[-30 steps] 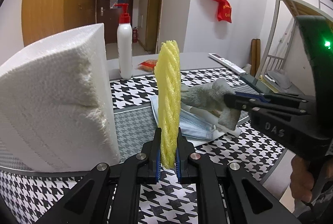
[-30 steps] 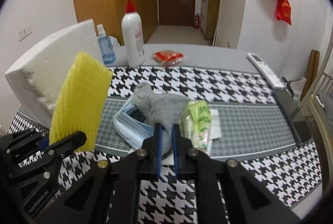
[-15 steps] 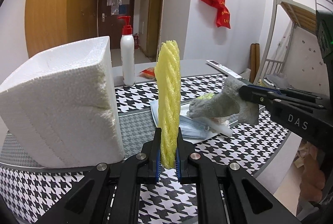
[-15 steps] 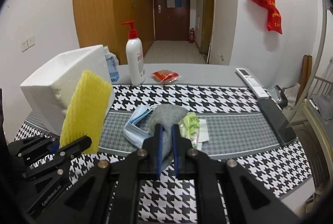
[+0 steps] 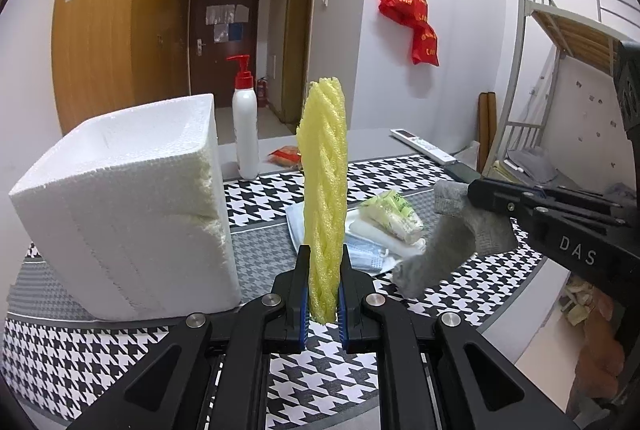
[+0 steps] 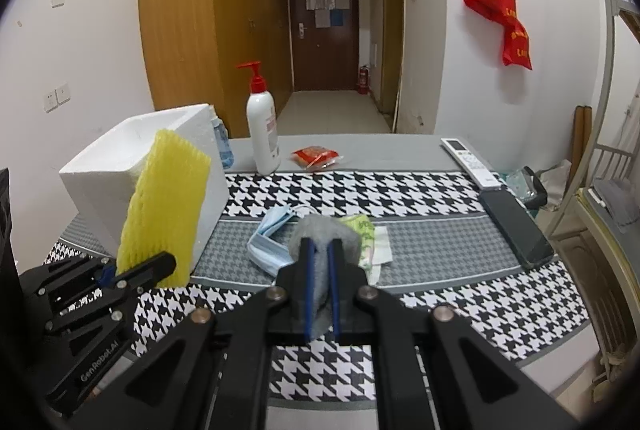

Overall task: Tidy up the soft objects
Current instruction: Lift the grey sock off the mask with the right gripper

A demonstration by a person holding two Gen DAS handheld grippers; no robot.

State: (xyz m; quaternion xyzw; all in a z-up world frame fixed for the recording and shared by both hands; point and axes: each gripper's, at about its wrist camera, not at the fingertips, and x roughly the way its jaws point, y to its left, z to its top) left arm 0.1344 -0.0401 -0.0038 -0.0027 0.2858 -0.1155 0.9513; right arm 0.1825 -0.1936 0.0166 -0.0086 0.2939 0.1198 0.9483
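Note:
My left gripper (image 5: 323, 270) is shut on a yellow foam net sleeve (image 5: 323, 190), held upright above the table; the sleeve also shows in the right wrist view (image 6: 164, 206). My right gripper (image 6: 320, 250) is shut on a grey sock (image 6: 320, 234), lifted off the table; in the left wrist view the sock (image 5: 444, 250) hangs from it at the right. A white foam box (image 5: 120, 214), open on top, stands at the left. Blue face masks (image 6: 268, 242), a green packet (image 5: 394, 216) and a white tissue lie mid-table.
A white pump bottle with a red top (image 6: 262, 134), a small blue bottle (image 6: 222, 146) and a red snack packet (image 6: 316, 156) stand at the back. A remote (image 6: 470, 160) and a dark phone (image 6: 516, 226) lie at the right, near the table edge.
Both grippers have pulled back and risen. The grey sock has come up off the pile of masks and now hangs free in the right gripper. The left keeps the sleeve.

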